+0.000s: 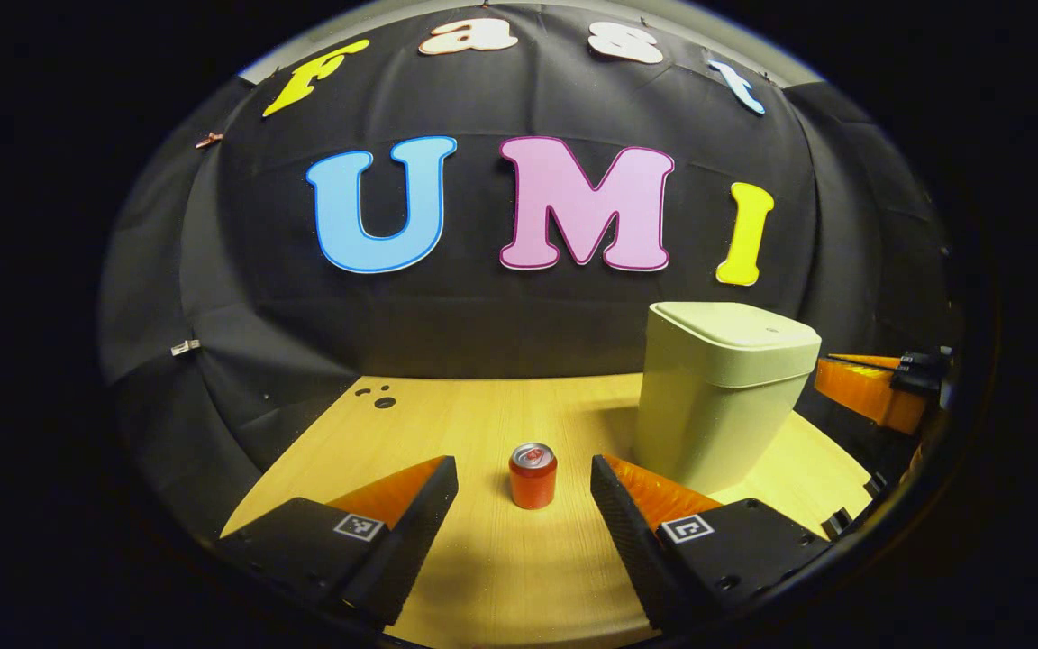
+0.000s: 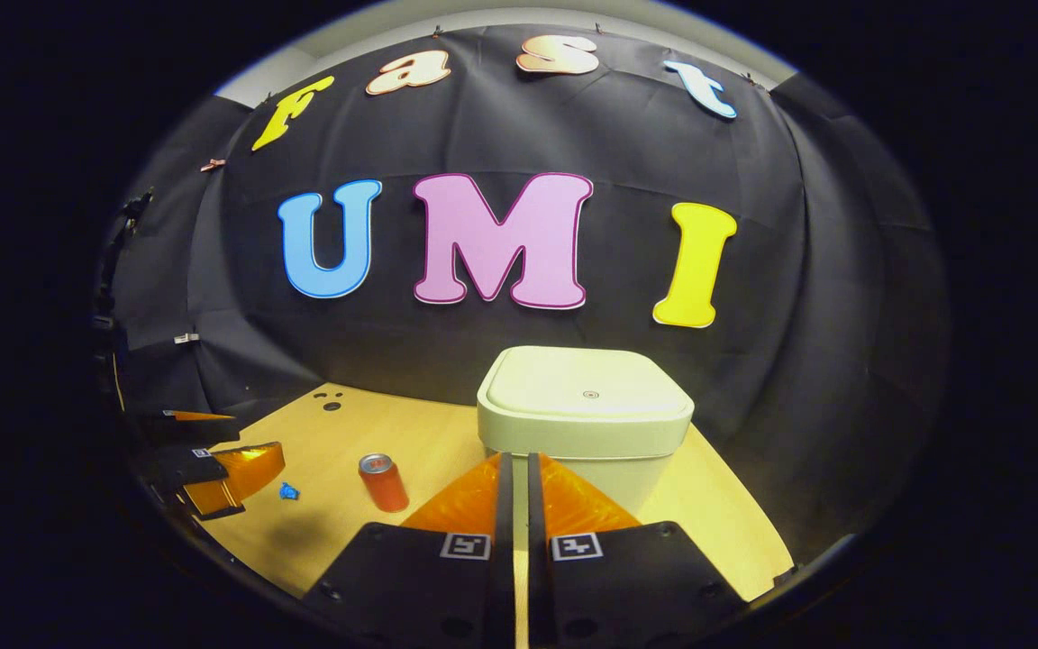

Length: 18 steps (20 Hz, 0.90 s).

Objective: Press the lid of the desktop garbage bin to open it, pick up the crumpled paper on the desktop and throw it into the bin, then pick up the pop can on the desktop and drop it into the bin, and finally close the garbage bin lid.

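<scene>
— Two grippers; how do their fingers stand?
— Left gripper (image 1: 523, 500) spread wide, empty, the pop can (image 1: 532, 475) upright between them at lower centre. Right gripper (image 2: 512, 500) nearly closed, empty.
— And the garbage bin (image 2: 585, 424)?
— Lid down, centre frame, on the bench (image 2: 339, 518).

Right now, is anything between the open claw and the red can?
No. In the left gripper view the left claw is open and the pop can stands just ahead between its fingers, with bare wooden table in between.
</scene>
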Tool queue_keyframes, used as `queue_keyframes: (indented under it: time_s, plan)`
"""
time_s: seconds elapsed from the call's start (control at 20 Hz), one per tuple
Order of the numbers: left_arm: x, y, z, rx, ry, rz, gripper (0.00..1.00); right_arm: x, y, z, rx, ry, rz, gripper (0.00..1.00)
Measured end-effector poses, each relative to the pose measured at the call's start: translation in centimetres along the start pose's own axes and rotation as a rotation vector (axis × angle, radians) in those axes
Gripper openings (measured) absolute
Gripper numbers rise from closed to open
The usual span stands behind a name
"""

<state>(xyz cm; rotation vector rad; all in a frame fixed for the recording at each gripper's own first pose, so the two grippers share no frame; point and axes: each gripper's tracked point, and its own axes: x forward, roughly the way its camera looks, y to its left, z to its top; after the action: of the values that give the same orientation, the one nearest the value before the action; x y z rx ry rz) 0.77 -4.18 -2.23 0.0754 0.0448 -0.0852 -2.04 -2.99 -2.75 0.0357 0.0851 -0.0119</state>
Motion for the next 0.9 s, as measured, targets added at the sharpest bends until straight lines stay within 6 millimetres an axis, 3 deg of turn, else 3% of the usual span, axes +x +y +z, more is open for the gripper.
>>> queue_keyframes:
  time_s: [0.1,0.5,0.6,0.7,0.9]
  plan:
    - [0.3,-0.2,-0.3,0.004,0.013,-0.006,0.96,0.3,-0.4,-0.4,0.001,0.021,-0.015,0.06]
    - [0.6,-0.2,-0.5,0.014,0.017,-0.017,0.96,0.1,2.0,-1.5,-0.001,0.085,0.073,0.05]
    - [0.9,0.1,-0.5,0.011,0.018,-0.013,0.96,0.1,2.4,-0.9,0.013,0.071,0.093,0.1]
    - [0.7,0.6,-0.9,0.006,0.025,-0.005,0.96,0.3,2.1,0.4,0.02,0.041,0.084,0.05]
    - [0.9,1.2,-1.3,-0.003,0.038,0.014,0.96,1.7,2.3,1.5,0.04,0.044,0.107,0.05]
